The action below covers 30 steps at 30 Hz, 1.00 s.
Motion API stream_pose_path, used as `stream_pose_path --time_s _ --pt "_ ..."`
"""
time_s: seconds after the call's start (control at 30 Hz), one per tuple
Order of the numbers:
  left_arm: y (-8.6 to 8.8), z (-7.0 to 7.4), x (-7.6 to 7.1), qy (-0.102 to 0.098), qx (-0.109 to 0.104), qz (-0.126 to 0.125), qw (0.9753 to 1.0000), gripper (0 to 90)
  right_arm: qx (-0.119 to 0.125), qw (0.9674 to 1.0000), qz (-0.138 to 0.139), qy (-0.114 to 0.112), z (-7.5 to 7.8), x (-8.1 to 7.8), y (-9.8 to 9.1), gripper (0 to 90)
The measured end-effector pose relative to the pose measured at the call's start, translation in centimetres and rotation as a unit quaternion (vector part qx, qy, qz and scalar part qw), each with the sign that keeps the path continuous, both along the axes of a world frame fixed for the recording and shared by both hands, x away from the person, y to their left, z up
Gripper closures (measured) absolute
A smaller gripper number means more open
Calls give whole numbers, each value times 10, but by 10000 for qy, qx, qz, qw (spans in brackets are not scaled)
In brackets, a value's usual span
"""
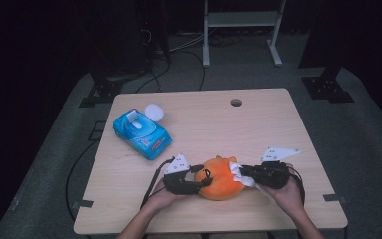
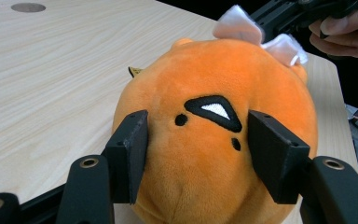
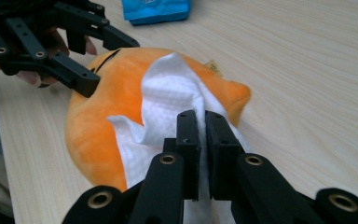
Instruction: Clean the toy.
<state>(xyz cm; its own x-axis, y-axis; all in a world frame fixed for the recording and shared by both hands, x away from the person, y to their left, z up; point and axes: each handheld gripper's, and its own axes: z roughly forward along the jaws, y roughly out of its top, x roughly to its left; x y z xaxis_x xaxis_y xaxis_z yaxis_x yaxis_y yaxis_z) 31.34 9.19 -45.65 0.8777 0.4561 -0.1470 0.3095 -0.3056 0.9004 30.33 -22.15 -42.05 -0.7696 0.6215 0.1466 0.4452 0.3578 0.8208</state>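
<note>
- The orange plush (image 1: 220,178) lies near the front edge of the desk (image 1: 258,124), about midway along it, between the two grippers.
- The plush is clamped at its face end by the left gripper (image 2: 196,154); in the left gripper view one pad is pressed into each side of the face. This hold is best kept steady and not tightened, since the stuffing gives easily.
- A white wipe (image 3: 168,100) is pinched in the right gripper (image 3: 204,154), whose jaws stand all but together on it, and is draped over the plush's back.
- The step in hand is judged to be wiping the plush. Strokes should be drawn away from the left gripper, so the toy is pulled taut rather than bunched.
- Pressure should be light: the wipe is thin and could slip from the pinch or drag the plush free.
- The wipe should be kept flat on the fur, with its loose corners kept from folding under.
- The blue pack (image 1: 142,132) near the desk's left edge lies well apart and need not be disturbed.
</note>
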Motion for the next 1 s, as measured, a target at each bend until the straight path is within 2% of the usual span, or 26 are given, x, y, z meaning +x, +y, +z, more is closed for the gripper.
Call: stream_pose_path --time_s 0.03,0.07,0.1,0.13,0.17,0.2,0.23,0.27,0.33,0.37,0.4,0.43,0.5,0.53,0.57,0.6,0.63,0.7,0.73,0.87,0.93,0.97,1.0 --pt "-1 0 1 10 -7 24 10000 399 93 9998 60 -139 5 -4 1 843" --pt "-1 0 1 10 -7 24 10000 399 93 9998 60 -139 5 -4 1 843" --pt "-1 1 1 5 -10 36 10000 398 257 9985 386 -289 11 -11 9 842" --pt "-1 0 1 9 -20 38 10000 398 257 9985 386 -289 11 -11 9 842" --pt "-1 1 1 23 -27 30 10000 395 1 9974 578 -428 13 -17 23 840" --pt "-1 1 1 23 -27 30 10000 391 1 9974 578 -428 13 -17 23 840" --pt "-1 1 1 25 -28 11 10000 391 -181 9972 565 -454 10 -17 28 840" --pt "0 2 1 11 -70 -23 10000 374 -248 9973 539 -441 7 -16 30 841" --pt "1 6 1 106 -215 -71 9997 330 -199 9981 475 -336 6 -11 25 841" --pt "2 11 2 265 -360 -177 9988 285 -187 9987 348 -328 5 -9 20 840" --pt "2 11 2 265 -360 -177 9988 283 -187 9987 348 -328 5 -9 20 840" --pt "2 12 0 194 -322 -247 9990 290 -156 9992 216 -292 4 -6 12 839" --pt "0 11 0 155 -294 -264 9991 315 -108 9994 175 -263 3 -4 9 839" --pt "-2 10 -1 120 -246 -285 9992 353 -58 9996 137 -229 2 -2 7 838" --pt "-5 9 -1 21 -114 -190 9998 425 -66 9995 84 -285 4 -4 9 841" --pt "-5 9 -1 21 -114 -190 9998 445 -66 9995 84 -285 4 -4 9 841" --pt "-5 9 0 34 -159 -183 9997 445 -68 9992 93 -389 7 -7 11 843" --pt "-4 10 1 44 -192 -118 9997 472 58 9981 306 -533 13 -15 19 843" --pt "-4 10 2 67 -213 -105 9997 476 -65 9966 479 -667 16 -22 33 842" --pt "-1 8 3 120 -199 -68 9997 478 -291 9950 598 -747 12 -23 45 843" --pt "1 8 4 143 -245 -51 9996 481 -238 9958 560 -687 11 -19 41 843" --pt "1 8 4 148 -253 -53 9996 480 -303 9964 362 -702 11 -15 33 844" --pt "1 8 4 152 -262 -51 9995 480 -303 9964 362 -702 11 -15 33 844"
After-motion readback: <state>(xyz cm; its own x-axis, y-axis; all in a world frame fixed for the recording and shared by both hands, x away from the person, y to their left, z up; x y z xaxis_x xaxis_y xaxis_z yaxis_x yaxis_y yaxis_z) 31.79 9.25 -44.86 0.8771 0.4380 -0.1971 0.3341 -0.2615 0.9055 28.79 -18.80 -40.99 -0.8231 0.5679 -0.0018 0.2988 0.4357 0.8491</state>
